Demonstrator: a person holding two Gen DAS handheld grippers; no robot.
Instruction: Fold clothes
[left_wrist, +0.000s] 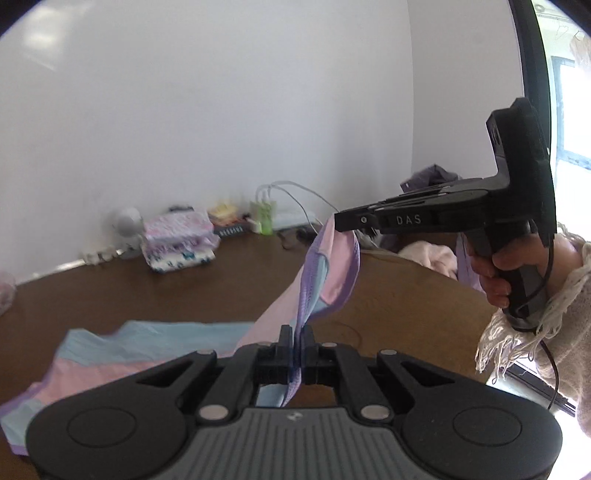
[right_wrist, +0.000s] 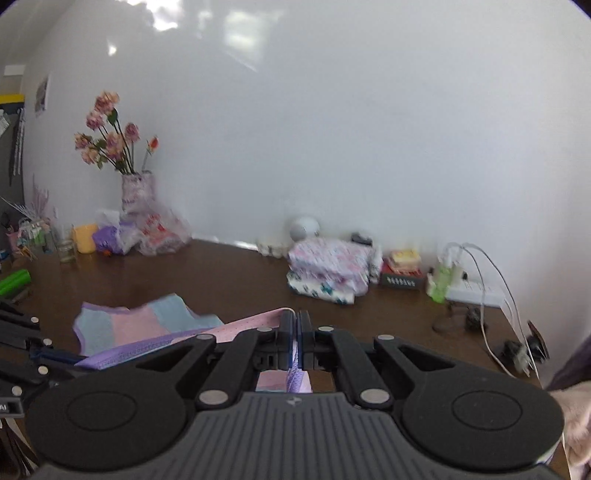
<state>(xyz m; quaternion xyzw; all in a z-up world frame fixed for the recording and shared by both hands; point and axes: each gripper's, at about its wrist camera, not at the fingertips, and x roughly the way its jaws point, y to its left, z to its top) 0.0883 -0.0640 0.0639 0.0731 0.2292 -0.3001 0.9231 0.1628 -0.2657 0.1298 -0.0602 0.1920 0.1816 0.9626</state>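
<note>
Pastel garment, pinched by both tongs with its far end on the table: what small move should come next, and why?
Probably carry the lifted edge forward and lower it onto the flat part. The left tongs and right tongs are each shut on the pink, blue and purple garment, whose held end hangs above the brown table while the rest lies spread, so half a fold is ready.

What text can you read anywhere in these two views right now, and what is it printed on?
"DAS": on the side of the right gripper, seen from the left wrist view.
"AI": partial letters at the frame edge on the left gripper's body; the rest is cut off.
Box by the wall: light marks along its side, too blurred to read.
Paper on the wall: too small to read.
</note>
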